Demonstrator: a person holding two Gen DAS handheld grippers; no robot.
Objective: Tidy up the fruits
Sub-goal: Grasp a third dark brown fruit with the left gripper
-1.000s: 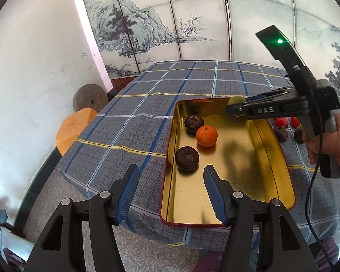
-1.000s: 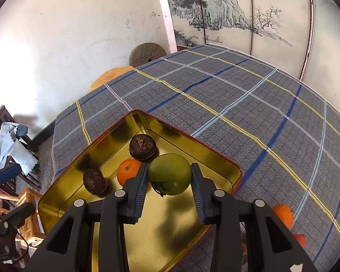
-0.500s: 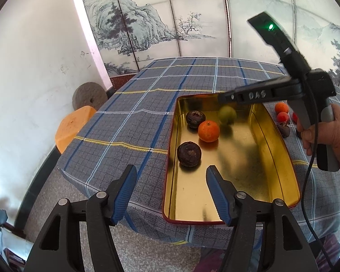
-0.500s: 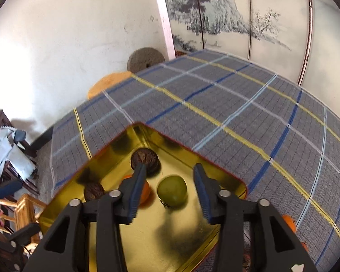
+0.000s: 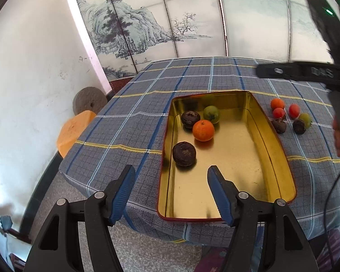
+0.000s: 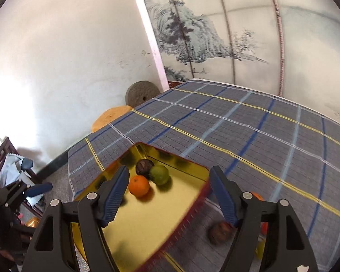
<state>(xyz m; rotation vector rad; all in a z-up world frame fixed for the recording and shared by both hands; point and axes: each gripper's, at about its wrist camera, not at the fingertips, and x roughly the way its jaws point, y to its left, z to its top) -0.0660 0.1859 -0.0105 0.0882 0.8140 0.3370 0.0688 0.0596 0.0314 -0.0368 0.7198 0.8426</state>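
A gold tray (image 5: 269, 140) with a red rim lies on the plaid tablecloth. In it are a green fruit (image 5: 211, 114), an orange (image 5: 203, 130) and two dark wrinkled fruits (image 5: 184, 154) (image 5: 190, 119). More fruits lie on the cloth right of the tray: red ones (image 5: 277, 103), a green one (image 5: 305, 119) and dark ones (image 5: 279, 125). My left gripper (image 5: 171, 191) is open and empty over the tray's near end. My right gripper (image 6: 167, 193) is open and empty, raised above the tray's far end (image 6: 183, 158), over the green fruit (image 6: 159, 175) and orange (image 6: 139, 185).
The table's near edge drops off below my left gripper. An orange stool (image 5: 73, 130) and a grey stone wheel (image 5: 89, 100) stand at the table's left, by the white wall. A painted screen stands behind the table. A dark fruit (image 6: 219, 233) lies beside the tray in the right wrist view.
My right gripper opened and let the green fruit go into the tray beside the orange, then rose and pulled back to the right. My left gripper stayed open.
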